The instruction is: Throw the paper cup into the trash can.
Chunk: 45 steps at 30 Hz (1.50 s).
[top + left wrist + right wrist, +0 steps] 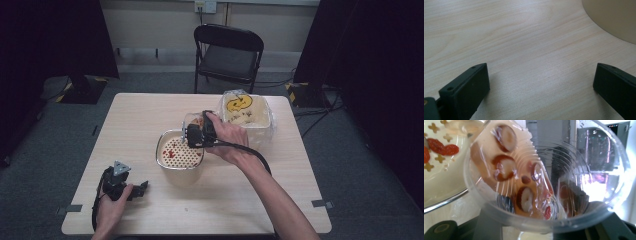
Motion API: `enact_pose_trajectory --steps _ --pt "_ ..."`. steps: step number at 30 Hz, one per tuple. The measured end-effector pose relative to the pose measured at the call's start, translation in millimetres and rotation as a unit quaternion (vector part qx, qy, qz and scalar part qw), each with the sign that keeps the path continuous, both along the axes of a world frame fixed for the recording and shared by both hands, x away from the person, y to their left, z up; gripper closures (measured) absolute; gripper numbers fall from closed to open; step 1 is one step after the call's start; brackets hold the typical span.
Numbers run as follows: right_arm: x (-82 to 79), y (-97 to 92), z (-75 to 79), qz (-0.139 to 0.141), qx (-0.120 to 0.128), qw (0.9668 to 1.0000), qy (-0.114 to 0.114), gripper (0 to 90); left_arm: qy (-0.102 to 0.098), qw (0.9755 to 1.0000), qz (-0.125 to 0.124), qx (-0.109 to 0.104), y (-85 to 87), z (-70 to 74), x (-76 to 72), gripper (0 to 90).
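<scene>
My right gripper (198, 135) is shut on a clear plastic cup (194, 121), tipped toward a cream pot with a perforated strainer insert (161, 159) at the table's middle. In the right gripper view the cup (574, 195) lies on its side between the jaws, with red date slices (504, 167) and pale liquid pooled along its lower wall. The strainer (441, 177) sits beyond the cup's mouth with red berries (441, 146) on it. My left gripper (142, 187) rests on the table at the front left, open, its jaws (541, 82) wide apart over bare wood.
A clear plastic tub (262, 120) holding pale pieces and a yellow item stands at the back right, close behind my right hand. The pot's cream side (614, 17) shows in the left gripper view. A black folding chair (227, 52) stands beyond the table.
</scene>
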State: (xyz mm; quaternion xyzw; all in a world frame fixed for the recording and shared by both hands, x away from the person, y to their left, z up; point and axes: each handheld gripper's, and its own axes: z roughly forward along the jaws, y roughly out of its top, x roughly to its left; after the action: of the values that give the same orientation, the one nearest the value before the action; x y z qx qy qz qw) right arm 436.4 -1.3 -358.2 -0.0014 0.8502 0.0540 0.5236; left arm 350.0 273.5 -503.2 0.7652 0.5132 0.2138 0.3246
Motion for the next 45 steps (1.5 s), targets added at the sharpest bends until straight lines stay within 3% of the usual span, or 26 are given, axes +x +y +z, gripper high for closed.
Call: enact_pose_trajectory --steps 8,12,22,30,32,34,36,38,41,43,44,45 --pt "-4.1 7.0 -4.7 0.009 -0.050 0.9981 -0.034 50.9 0.000 1.0000 0.000 0.000 0.0 0.1 0.0 0.0" --pt "-8.3 11.6 -5.1 0.016 -0.064 0.9967 -0.047 51.1 0.001 1.0000 0.000 0.000 0.0 0.2 -0.1 0.0" --pt "-13.7 18.6 -6.5 0.038 -0.124 0.9849 -0.115 51.8 0.001 1.0000 0.000 0.000 0.0 0.1 -0.1 0.0" --pt "-16.4 16.6 -11.3 0.042 -0.178 0.9684 -0.170 52.3 0.000 1.0000 0.000 0.000 0.0 0.1 0.0 0.0" --pt "-16.1 15.8 -12.8 0.049 -0.196 0.9613 -0.187 52.3 0.001 1.0000 0.000 0.001 0.0 0.2 -0.1 0.0" --pt "-17.3 15.7 -13.0 0.051 -0.208 0.9570 -0.196 52.3 0.000 1.0000 0.000 0.000 0.0 0.0 0.0 0.0" --pt "-18.4 16.1 -12.4 0.056 -0.228 0.9493 -0.209 52.4 0.000 1.0000 0.000 0.000 0.0 0.0 0.0 0.0" --pt "-21.0 16.3 -12.5 0.057 -0.234 0.9452 -0.220 52.5 0.001 1.0000 0.000 0.000 0.0 0.1 0.0 0.0" --pt "-23.7 17.8 -13.1 0.067 -0.266 0.9299 -0.245 52.7 0.000 1.0000 0.000 0.000 0.0 0.0 0.0 0.0" --pt "-25.3 18.3 -15.9 0.073 -0.288 0.9173 -0.266 52.8 0.000 1.0000 0.000 0.000 0.0 0.0 0.0 0.0" --pt "-26.5 18.8 -15.8 0.070 -0.286 0.9183 -0.264 52.8 0.000 1.0000 0.000 0.000 0.0 -0.1 0.0 0.0" --pt "-27.7 19.0 -16.4 0.070 -0.289 0.9156 -0.270 52.8 0.001 1.0000 0.000 0.000 -0.1 0.1 0.0 0.0"
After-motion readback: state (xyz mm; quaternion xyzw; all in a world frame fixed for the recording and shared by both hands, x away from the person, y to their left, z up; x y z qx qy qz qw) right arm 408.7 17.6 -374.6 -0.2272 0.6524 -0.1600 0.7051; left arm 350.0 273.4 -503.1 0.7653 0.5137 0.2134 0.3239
